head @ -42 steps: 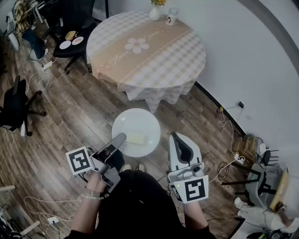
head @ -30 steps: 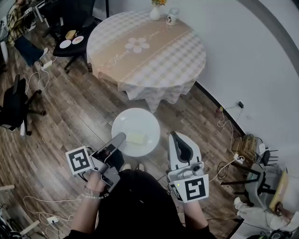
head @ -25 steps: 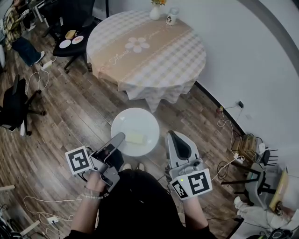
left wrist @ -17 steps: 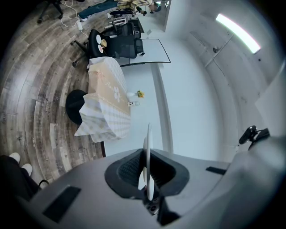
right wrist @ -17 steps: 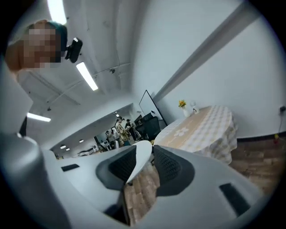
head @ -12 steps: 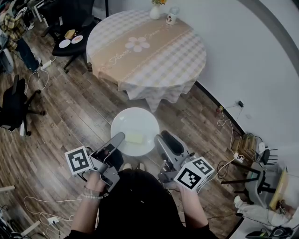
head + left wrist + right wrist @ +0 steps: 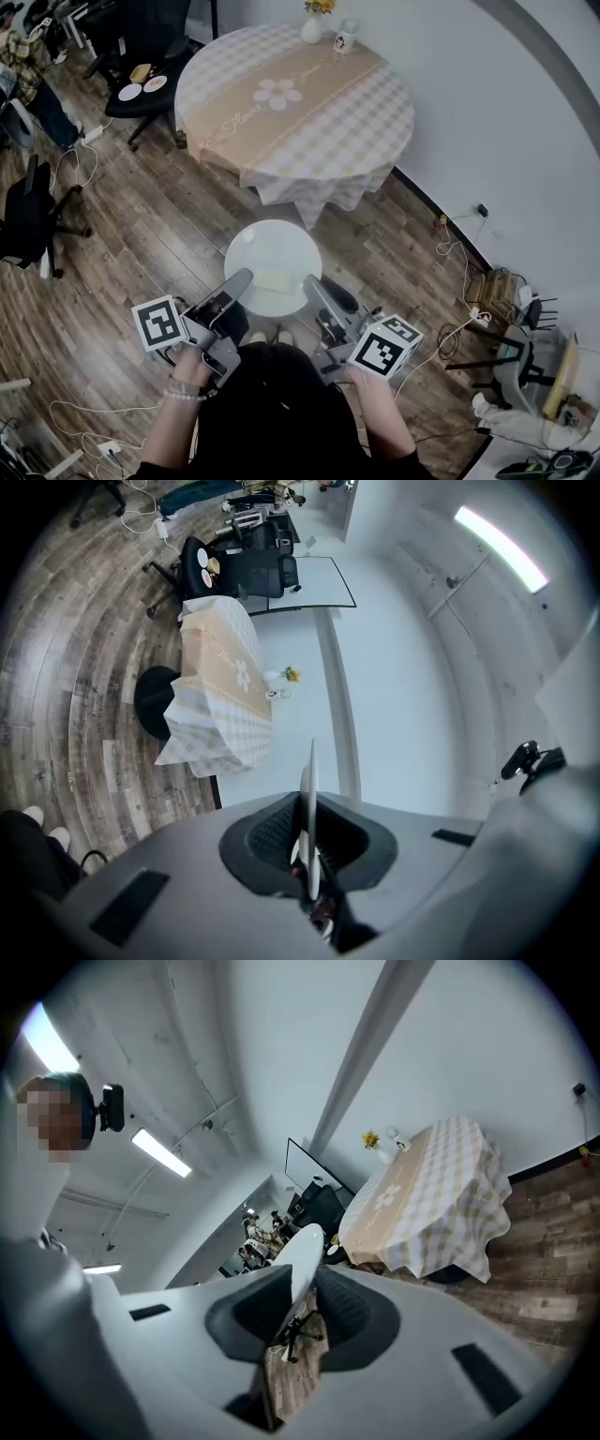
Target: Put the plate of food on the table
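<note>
A white plate [image 7: 273, 255] with a pale yellow piece of food [image 7: 273, 280] is held level above the wooden floor, short of the round table [image 7: 295, 98] with its checked cloth. My left gripper [image 7: 241, 278] is shut on the plate's left rim, seen edge-on [image 7: 308, 789] between its jaws. At the plate's right rim, my right gripper [image 7: 313, 282] has just been closing. The rim [image 7: 302, 1255] lies between its jaws against one pad, with a gap to the other. The table also shows ahead in both gripper views [image 7: 225, 686] [image 7: 441, 1194].
A vase [image 7: 311, 26] and a small jar [image 7: 344, 37] stand at the table's far edge. A black chair [image 7: 141, 80] with small plates sits left of the table, another chair [image 7: 33, 211] further left. Cables run along the white wall [image 7: 506, 141] at right.
My right gripper rolled over and moved in leftward, from beside the plate to straddling its right rim. The left gripper and the plate stayed where they were.
</note>
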A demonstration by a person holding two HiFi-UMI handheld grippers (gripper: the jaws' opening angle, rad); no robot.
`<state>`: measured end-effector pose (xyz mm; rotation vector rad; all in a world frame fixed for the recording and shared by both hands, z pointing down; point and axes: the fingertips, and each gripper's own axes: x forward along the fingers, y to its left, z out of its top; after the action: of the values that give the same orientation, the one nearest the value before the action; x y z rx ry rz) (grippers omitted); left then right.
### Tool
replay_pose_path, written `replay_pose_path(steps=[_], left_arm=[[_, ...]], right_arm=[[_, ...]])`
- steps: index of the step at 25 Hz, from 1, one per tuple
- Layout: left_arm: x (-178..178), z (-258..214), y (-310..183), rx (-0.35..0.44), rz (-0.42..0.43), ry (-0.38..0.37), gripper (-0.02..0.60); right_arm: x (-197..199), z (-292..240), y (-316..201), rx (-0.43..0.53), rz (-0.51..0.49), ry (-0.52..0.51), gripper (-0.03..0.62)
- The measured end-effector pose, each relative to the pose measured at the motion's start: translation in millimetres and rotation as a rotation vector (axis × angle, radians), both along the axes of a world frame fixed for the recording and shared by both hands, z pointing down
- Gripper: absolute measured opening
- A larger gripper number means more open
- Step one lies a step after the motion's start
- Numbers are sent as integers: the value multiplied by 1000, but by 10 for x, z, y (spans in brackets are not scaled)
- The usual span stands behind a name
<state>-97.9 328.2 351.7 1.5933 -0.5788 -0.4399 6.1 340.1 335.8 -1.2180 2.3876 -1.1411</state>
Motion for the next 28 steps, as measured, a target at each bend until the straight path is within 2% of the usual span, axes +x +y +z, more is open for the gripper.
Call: replay_pose_path(steps=[6,15,22,28], left_arm=[[-12,8,-3,6,11,12,15],[36,8,-83,23,43,-17,15],[108,88,-239,2,33,-11,15],[235,101,-578,-13,2,-4,15]], right_arm=[[-16,-26,4,5,21,-5,49],[49,-32,-45,6,77,-36,44],[110,25,-225,8,46,-36,43],[235,12,-617,19,-13,-10,46]])
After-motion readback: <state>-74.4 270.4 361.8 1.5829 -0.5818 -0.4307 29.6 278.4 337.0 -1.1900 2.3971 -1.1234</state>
